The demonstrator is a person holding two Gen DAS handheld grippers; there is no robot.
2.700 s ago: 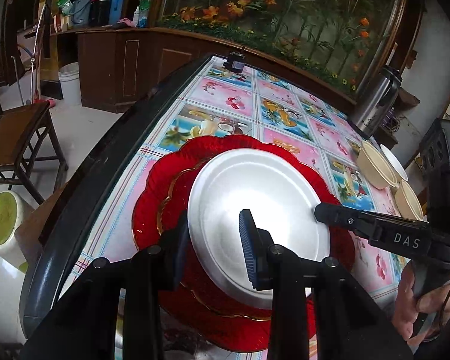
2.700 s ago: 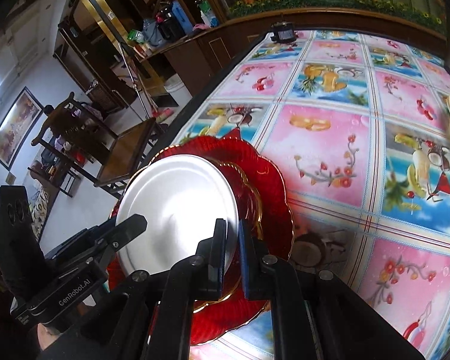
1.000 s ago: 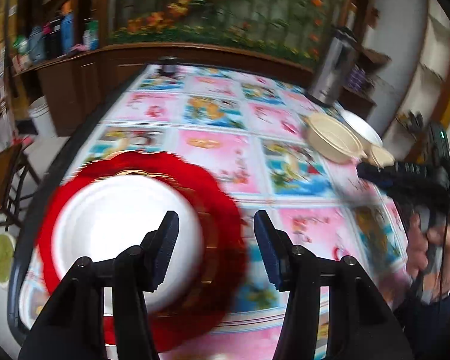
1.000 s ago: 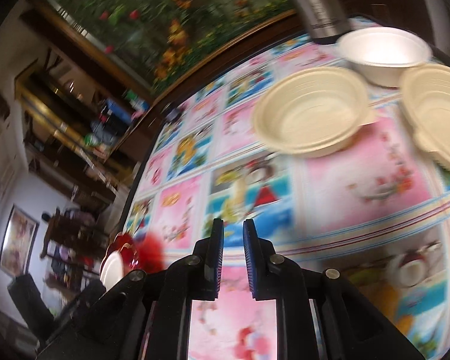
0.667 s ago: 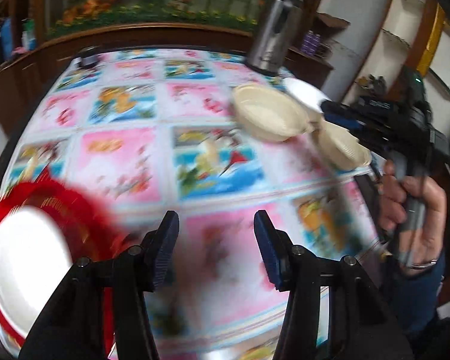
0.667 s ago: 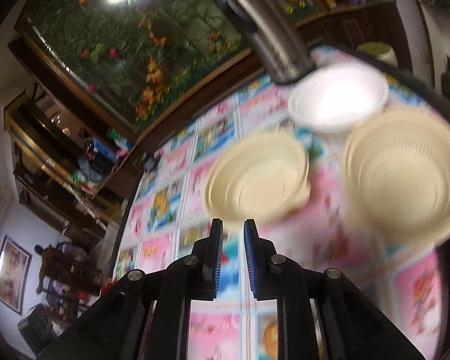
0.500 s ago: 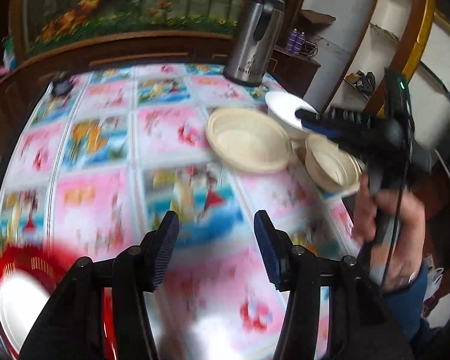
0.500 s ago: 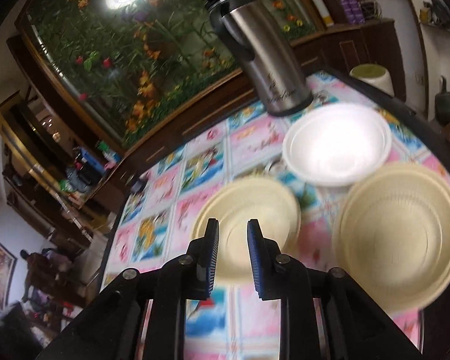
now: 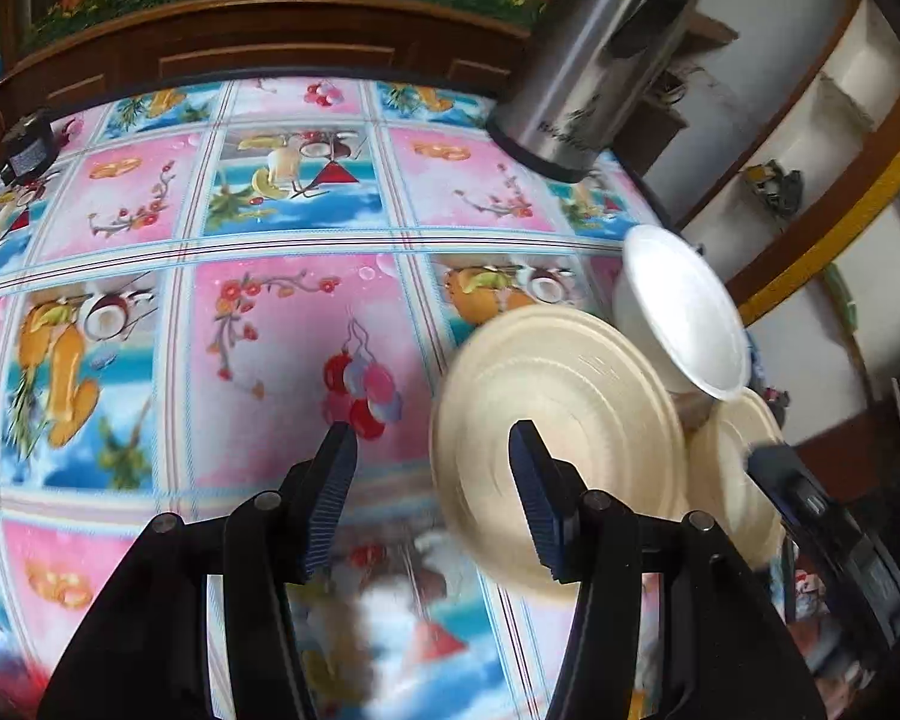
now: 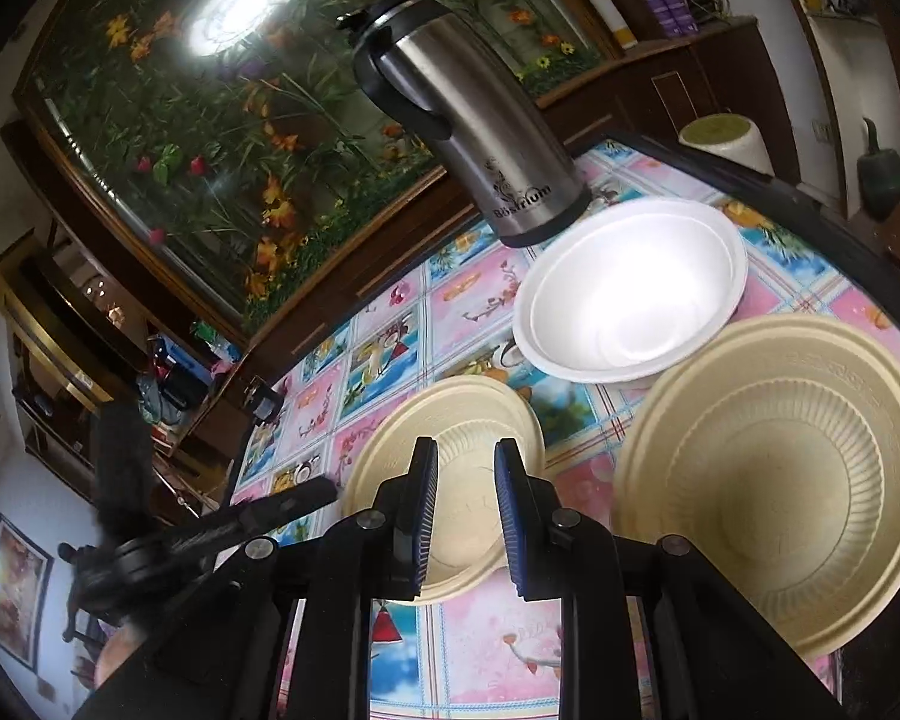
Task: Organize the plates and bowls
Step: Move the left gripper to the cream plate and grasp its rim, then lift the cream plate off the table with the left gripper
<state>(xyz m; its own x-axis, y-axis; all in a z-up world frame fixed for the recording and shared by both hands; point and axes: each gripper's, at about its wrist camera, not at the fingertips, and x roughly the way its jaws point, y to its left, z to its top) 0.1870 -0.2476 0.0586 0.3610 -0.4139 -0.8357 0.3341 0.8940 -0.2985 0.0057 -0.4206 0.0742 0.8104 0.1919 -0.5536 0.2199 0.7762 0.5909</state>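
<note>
Left wrist view: left gripper (image 9: pixel 429 483) stands approx half open w/ nothing between its pads, hanging over the counter (image 9: pixel 294 324), which wears a pink and blue fruit-print cloth. Its right pad overlaps the near cream bowl (image 9: pixel 561 420) at lower right of frame; contact can't be told, bowl is blurred. Behind that bowl sits the white bowl (image 9: pixel 681 315), right of centre, and a second cream bowl (image 9: pixel 729 474) pokes out at far right, partly hidden by the right gripper (image 9: pixel 762 459) at the right edge. A steel flask (image 9: pixel 588 66) stands at top right, near the white bowl. Right wrist view: right gripper (image 10: pixel 465 510) shows a narrow gap, jaws have just been opening a little, nothing between them; the near cream bowl (image 10: pixel 444 450) lies beyond the pads at bottom centre. White bowl (image 10: pixel 630 294) sits upper right of it, big cream bowl (image 10: pixel 774 468) fills lower right, rims touching or overlapping. Flask (image 10: pixel 468 114) stands top centre. Left gripper (image 10: pixel 324 489) reaches in from lower left.
</note>
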